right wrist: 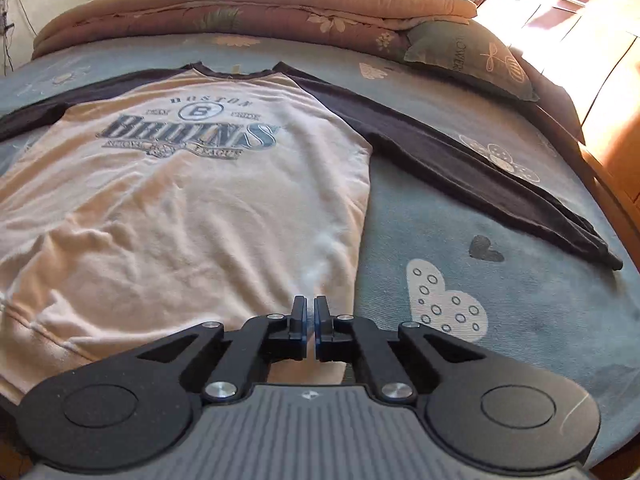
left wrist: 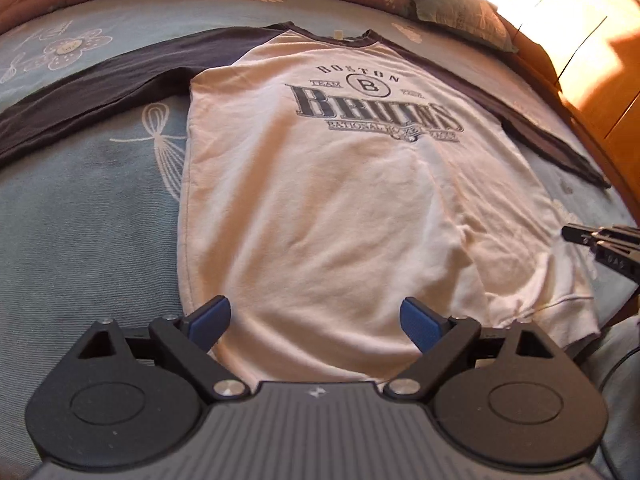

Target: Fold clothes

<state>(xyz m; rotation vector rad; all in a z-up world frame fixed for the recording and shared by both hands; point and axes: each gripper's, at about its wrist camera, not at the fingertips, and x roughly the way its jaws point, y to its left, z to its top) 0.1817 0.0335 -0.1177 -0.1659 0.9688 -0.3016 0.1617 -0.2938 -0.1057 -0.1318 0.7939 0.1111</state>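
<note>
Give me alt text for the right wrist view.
A cream sweatshirt with dark sleeves and a Boston Bruins print lies flat, face up, on a blue patterned bedspread. The right gripper, fingers almost together, hovers near its hem; a folded quilt lies beyond.

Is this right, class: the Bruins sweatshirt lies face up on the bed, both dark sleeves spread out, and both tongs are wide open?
One error: only the left tongs are open. The right tongs are nearly closed, per the right wrist view. The sweatshirt lies as described.
</note>
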